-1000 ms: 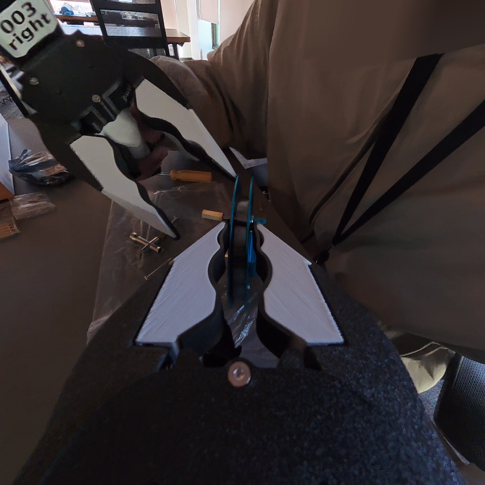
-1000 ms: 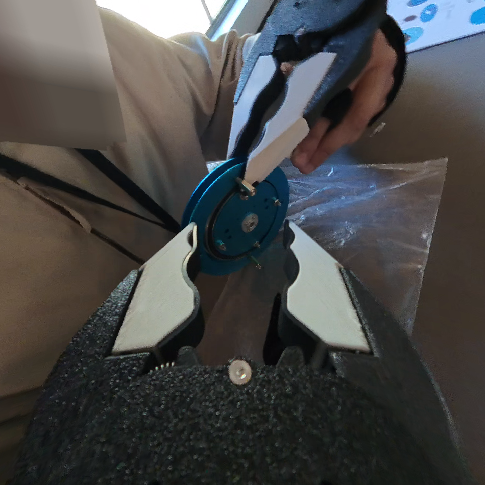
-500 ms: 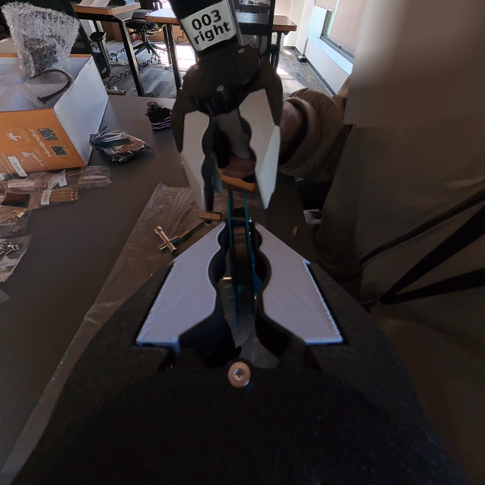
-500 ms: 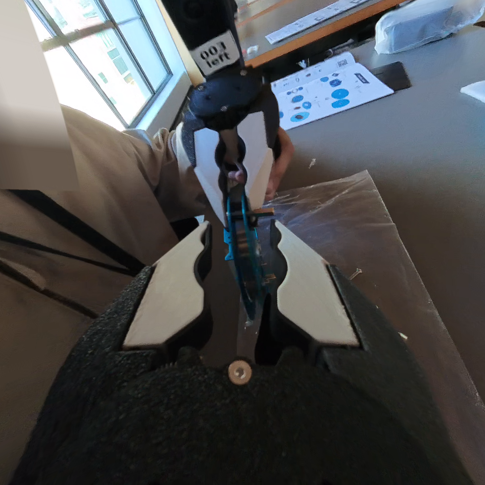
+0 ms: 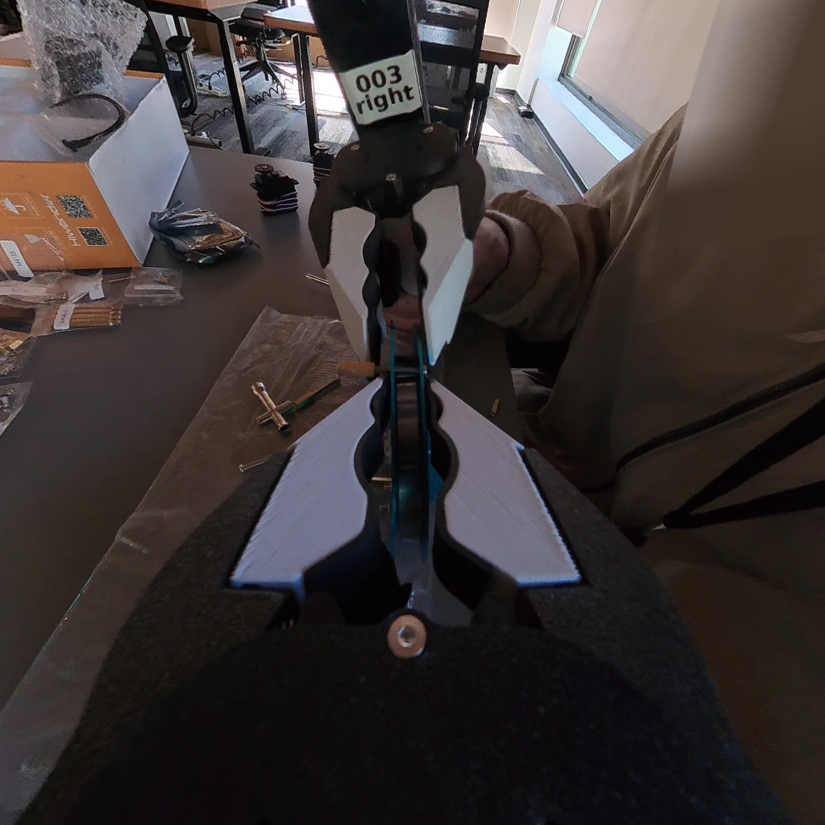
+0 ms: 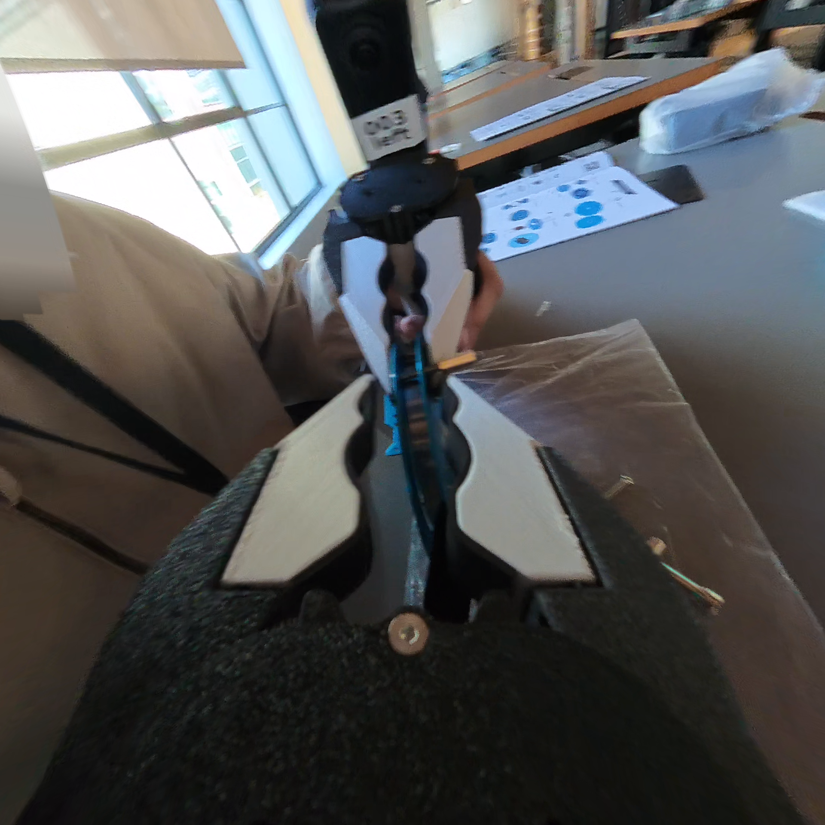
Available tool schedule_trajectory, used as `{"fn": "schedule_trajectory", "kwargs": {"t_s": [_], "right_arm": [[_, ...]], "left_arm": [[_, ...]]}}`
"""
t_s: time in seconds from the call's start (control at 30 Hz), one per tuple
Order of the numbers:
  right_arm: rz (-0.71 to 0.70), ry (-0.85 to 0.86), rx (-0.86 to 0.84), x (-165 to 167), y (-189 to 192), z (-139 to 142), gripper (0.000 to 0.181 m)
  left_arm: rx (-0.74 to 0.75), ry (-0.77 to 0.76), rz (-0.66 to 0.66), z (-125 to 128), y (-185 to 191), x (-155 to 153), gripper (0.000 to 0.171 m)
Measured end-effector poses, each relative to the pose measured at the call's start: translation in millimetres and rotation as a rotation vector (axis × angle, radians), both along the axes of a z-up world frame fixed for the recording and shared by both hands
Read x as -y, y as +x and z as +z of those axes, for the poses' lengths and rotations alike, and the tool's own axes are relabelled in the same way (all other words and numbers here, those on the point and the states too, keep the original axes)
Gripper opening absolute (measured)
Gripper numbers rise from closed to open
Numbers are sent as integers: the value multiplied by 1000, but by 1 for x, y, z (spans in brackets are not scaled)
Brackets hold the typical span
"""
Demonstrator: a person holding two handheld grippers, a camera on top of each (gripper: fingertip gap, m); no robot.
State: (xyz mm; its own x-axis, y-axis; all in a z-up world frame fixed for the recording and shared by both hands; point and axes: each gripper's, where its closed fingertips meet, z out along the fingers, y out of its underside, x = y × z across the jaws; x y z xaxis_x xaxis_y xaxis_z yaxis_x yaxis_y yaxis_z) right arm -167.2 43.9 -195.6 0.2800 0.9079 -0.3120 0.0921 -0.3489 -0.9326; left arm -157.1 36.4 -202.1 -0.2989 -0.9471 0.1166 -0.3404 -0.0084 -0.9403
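The left gripper is clamped on the edge-on blue wheel above the plastic sheet, while the right gripper, its fingers narrowly apart, straddles the wheel's opposite rim without clearly gripping it.

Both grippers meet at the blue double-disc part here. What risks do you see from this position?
1. The left gripper pinches the blue disc assembly edge-on, so it might twist or slip out.
2. The right gripper brackets the same part, and its fingers may knock the brass standoff.
3. A drop could scatter the screws on the plastic sheet.
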Motion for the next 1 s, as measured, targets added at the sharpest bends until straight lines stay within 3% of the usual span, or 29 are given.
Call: {"fn": "schedule_trajectory", "kwargs": {"t_s": [0.13,0.37,0.47,0.53,0.6,0.73,0.87,0.93,1.0], "right_arm": [[-10,-9,-8,-2,4,-1,13],[-1,30,-18,-3,5,-1,14],[-6,25,-7,-3,3,-3,29],[-29,18,19,-4,5,-6,17],[-45,26,13,-4,8,-5,17],[8,43,0,15,17,7,15],[72,97,86,31,33,-1,13],[75,104,99,33,42,-5,14],[50,118,94,29,51,-5,14]], "left_arm": [[-5,5,46,-1,-2,-4,15],[-10,0,39,-7,-14,-8,12],[-4,-27,56,-5,-9,-10,12],[10,-48,54,-4,-5,-8,11],[11,-41,67,-4,-1,-7,11],[55,-4,33,7,8,11,12],[7,52,-11,-5,23,28,14],[6,56,-43,-6,25,23,20],[-7,19,-62,-3,27,4,39]]}}
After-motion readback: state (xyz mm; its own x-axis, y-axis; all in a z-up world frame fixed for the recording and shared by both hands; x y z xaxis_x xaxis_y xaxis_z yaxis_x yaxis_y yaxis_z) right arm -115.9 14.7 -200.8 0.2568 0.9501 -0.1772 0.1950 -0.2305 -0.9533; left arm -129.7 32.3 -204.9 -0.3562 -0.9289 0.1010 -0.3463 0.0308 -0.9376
